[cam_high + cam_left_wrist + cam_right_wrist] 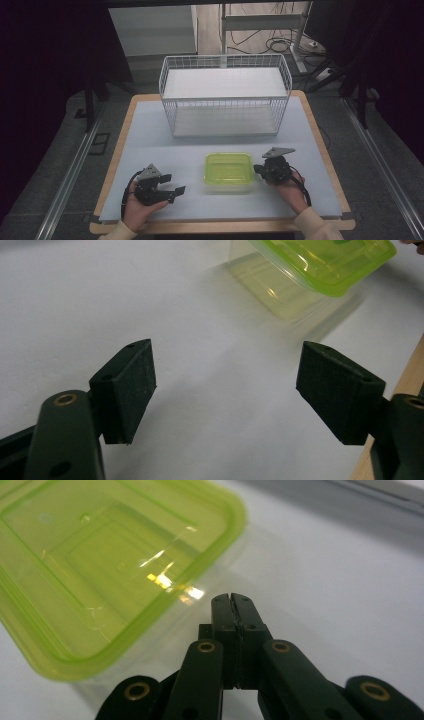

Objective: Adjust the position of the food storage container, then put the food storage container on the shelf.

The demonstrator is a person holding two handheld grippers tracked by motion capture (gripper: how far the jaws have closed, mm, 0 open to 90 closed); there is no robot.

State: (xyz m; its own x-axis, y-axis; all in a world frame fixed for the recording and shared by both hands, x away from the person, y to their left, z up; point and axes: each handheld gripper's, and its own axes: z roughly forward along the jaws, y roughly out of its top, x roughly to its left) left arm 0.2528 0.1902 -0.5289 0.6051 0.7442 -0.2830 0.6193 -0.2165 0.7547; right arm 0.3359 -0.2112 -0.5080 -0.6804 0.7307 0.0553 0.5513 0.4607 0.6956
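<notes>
**Approach stage: container not yet held**

The green-lidded container [228, 172] sits on the table's grey mat [150, 135], toward the near edge and a little right of centre, lid on and upright. It is clear plastic below the lid, so expect a smooth, slightly flexible wall.

Your right gripper [261, 169] is just beside the container's right side; in the right gripper view its jaws are pressed together with nothing between them, tips close to the lid's corner [220, 525]. Whether they touch the wall cannot be told. Your left gripper [176, 184] rests well to the container's left, near the table's front-left area, jaws spread wide and empty, with the container [320, 265] ahead of them.

Behind the container, toward the far edge, stands the white wire basket [225, 95], seemingly empty.

You look to be at the reach, before any grasp. Next, you probably need to part the right jaws and straddle the rim, or bring the left gripper across so its wide jaws take the container's side squarely.
</notes>
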